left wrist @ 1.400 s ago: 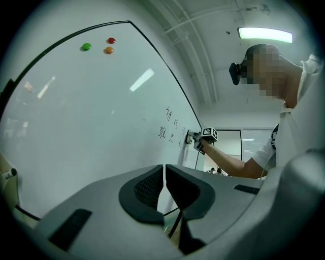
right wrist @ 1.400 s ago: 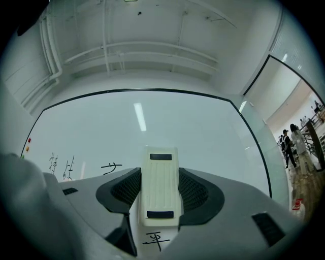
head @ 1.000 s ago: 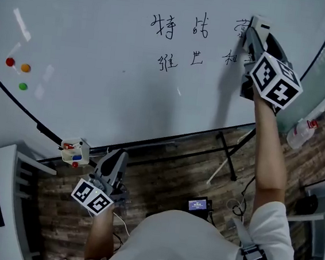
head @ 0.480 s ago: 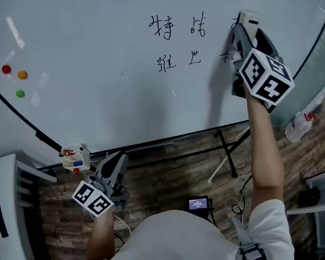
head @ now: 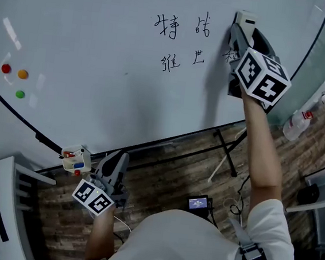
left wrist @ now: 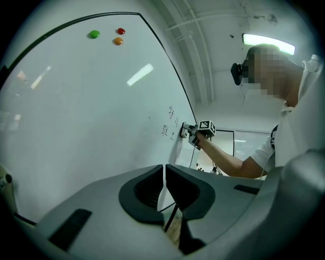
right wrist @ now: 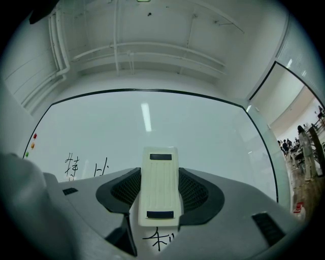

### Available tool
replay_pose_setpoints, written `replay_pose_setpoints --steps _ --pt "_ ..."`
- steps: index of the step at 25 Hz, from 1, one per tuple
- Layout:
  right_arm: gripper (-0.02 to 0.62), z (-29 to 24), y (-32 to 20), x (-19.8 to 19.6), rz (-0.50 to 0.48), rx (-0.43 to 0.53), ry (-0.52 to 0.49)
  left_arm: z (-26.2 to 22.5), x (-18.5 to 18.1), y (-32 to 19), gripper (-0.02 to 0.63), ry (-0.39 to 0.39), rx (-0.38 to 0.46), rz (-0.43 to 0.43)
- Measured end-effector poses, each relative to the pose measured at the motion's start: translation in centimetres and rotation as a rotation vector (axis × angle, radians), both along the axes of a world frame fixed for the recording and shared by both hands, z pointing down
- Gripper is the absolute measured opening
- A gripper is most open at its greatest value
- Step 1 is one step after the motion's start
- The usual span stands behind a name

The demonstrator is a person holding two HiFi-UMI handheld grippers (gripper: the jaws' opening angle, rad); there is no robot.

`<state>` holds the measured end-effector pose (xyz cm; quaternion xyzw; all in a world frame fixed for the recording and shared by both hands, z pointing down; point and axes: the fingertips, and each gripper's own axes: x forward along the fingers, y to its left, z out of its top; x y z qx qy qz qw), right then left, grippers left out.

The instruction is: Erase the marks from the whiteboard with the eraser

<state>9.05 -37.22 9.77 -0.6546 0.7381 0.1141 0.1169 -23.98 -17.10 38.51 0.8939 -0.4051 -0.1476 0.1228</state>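
The whiteboard (head: 101, 51) carries black handwritten marks (head: 180, 42) in two rows. My right gripper (head: 243, 25) is shut on a cream eraser (head: 245, 20), which is pressed flat on the board at the right end of the upper row. In the right gripper view the eraser (right wrist: 160, 185) lies between the jaws, with marks (right wrist: 76, 166) to its left and one mark (right wrist: 158, 239) below it. My left gripper (head: 112, 164) hangs low below the board, shut and holding nothing. In the left gripper view the jaws of the left gripper (left wrist: 164, 189) meet.
Three round magnets (head: 15, 79), red, orange and green, stick to the board's left part. A small marker holder (head: 75, 159) sits at the board's lower edge by my left gripper. The board's stand leg (head: 226, 156) and a bottle (head: 297, 124) are on the wood floor.
My right gripper has slid the eraser leftward along the upper row. The mark at the right end of that row is now gone or covered. The left gripper stayed put.
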Motion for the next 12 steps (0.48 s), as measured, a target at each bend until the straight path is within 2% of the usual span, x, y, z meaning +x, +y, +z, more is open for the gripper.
replay_pose_setpoints --steps 12 --pt "0.252 0.2 0.6 -3.1 0.002 -0.001 0.016 0.1 -0.9 0.1 0.008 0.002 0.003 0.016"
